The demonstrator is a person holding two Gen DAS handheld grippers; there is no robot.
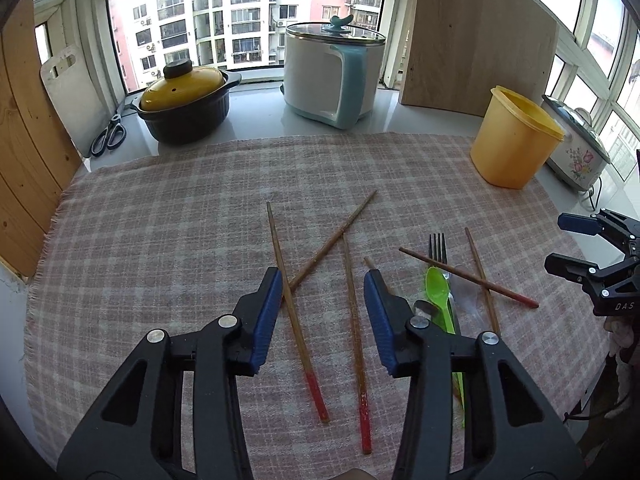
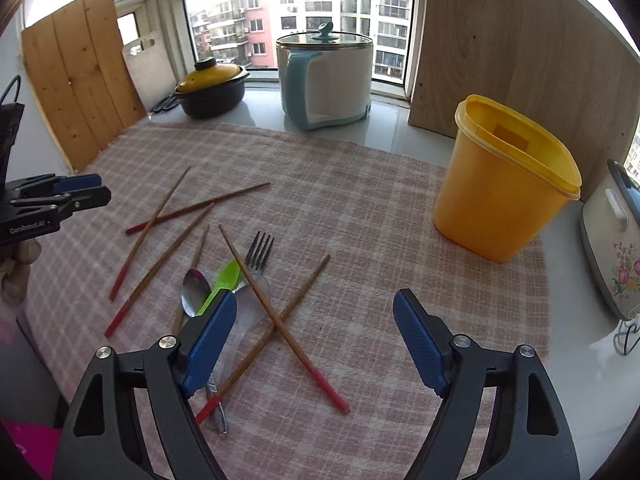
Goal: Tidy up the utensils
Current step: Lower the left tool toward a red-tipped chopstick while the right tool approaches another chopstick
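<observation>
Left gripper [image 1: 320, 312] parted, nothing clamped: two red-tipped chopsticks [image 1: 298, 320] straddled for pickup. Right gripper [image 2: 314, 332] wide over crossed pair [image 2: 280, 320] (empty). Yellow bin [image 2: 504, 184] at 1 o'clock, bench edge.

Metal spoon [image 1: 425, 307]: bowl is showing only partly behind the left gripper's finger.
Fork [image 2: 260, 250]: handle is lying hidden under the green spoon [image 2: 224, 280].
Floral cooker [image 2: 612, 256]: is being cut off by the frame's right edge.

Daylit window [image 1: 248, 20], wooden boards [image 2: 80, 80] alongside.
</observation>
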